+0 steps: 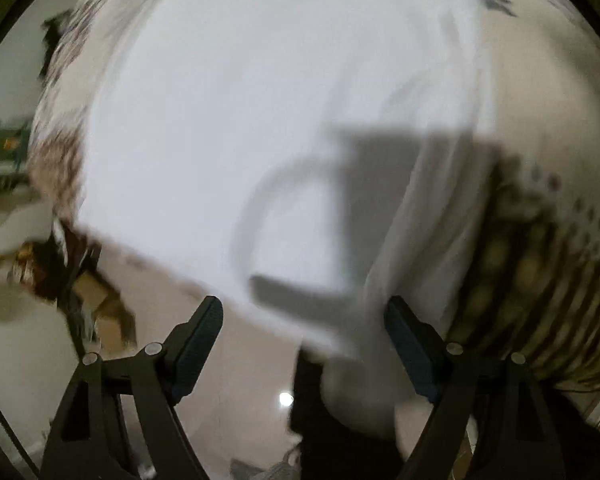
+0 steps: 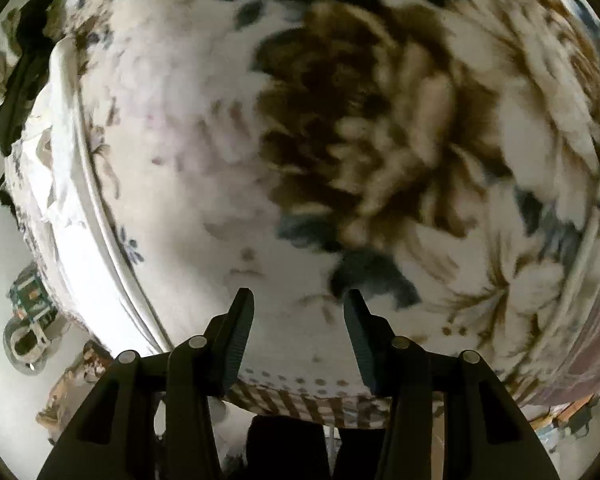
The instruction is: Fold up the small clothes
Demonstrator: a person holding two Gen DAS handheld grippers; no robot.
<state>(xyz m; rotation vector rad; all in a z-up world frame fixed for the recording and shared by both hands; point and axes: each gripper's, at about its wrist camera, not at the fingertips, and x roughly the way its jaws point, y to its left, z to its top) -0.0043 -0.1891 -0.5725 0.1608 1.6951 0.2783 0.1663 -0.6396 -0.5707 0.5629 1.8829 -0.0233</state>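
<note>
We hold the left gripper point(image 1: 302, 316) with its jaws spread wide, tilted steeply down over the near edge of the bed, and nothing sits pinched between the pads. The inner fingertip point(image 1: 396, 312) on the right side of that view stands just at a drooping fold of the white garment point(image 1: 228, 120); we cannot tell whether it touches. The right gripper point(image 2: 298, 308) has its jaws about half open and empty, pointing down at the floral bedspread point(image 2: 360, 128) just inside its near edge, above the dotted and checked border point(image 2: 300, 396).

Farther out, the white garment lies spread flat over the bedspread, filling most of the left wrist view, with the shadow point(image 1: 340, 208) of our gripper cast across it. From the right wrist view its white edge point(image 2: 60, 160) runs along the left side of the bed. Motion blur softens both views.
</note>
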